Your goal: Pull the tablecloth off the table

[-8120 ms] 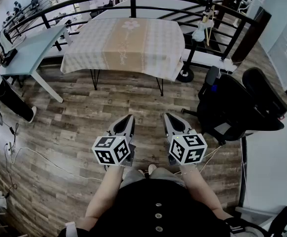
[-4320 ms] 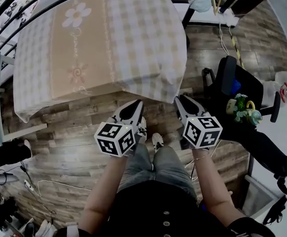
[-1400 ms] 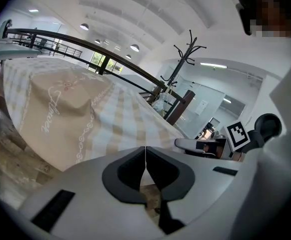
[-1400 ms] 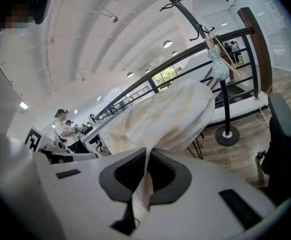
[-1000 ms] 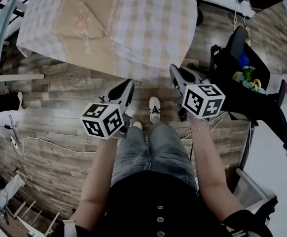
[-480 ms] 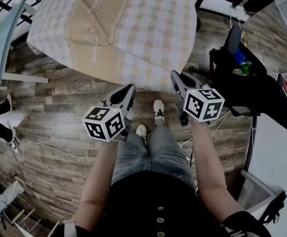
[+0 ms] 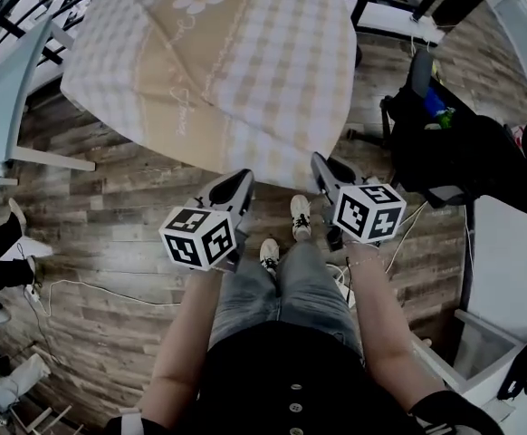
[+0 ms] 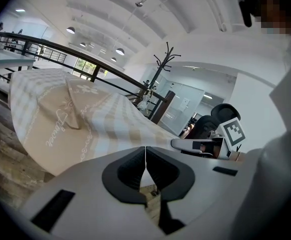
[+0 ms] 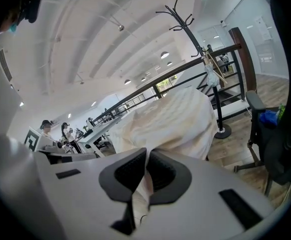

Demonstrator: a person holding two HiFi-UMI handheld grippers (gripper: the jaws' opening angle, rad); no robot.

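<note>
The beige and white checked tablecloth (image 7: pixel 236 62) with a flower print stretches from the table toward me like a sloping sheet. The table under it is hidden. My left gripper (image 7: pixel 238 185) is shut on the cloth's near edge at its left. My right gripper (image 7: pixel 321 163) is shut on the same edge further right. In the left gripper view the jaws of the gripper (image 8: pixel 145 151) meet, with the tablecloth (image 8: pixel 85 119) running away from them. In the right gripper view a fold of the tablecloth (image 9: pixel 170 119) passes between the closed jaws of the gripper (image 9: pixel 147 156).
A black office chair (image 7: pixel 454 152) stands close at the right, with a white tabletop (image 7: pixel 517 270) nearer to me. A grey desk (image 7: pixel 10 89) is at the left. Cables (image 7: pixel 73 275) lie on the wood floor. A coat stand (image 9: pixel 185 14) and a black railing (image 9: pixel 195 69) stand behind the table.
Both grippers have drawn the cloth's edge along with them, and my feet have shifted. More of the cloth shows stretched out, and its flower print has come into view.
</note>
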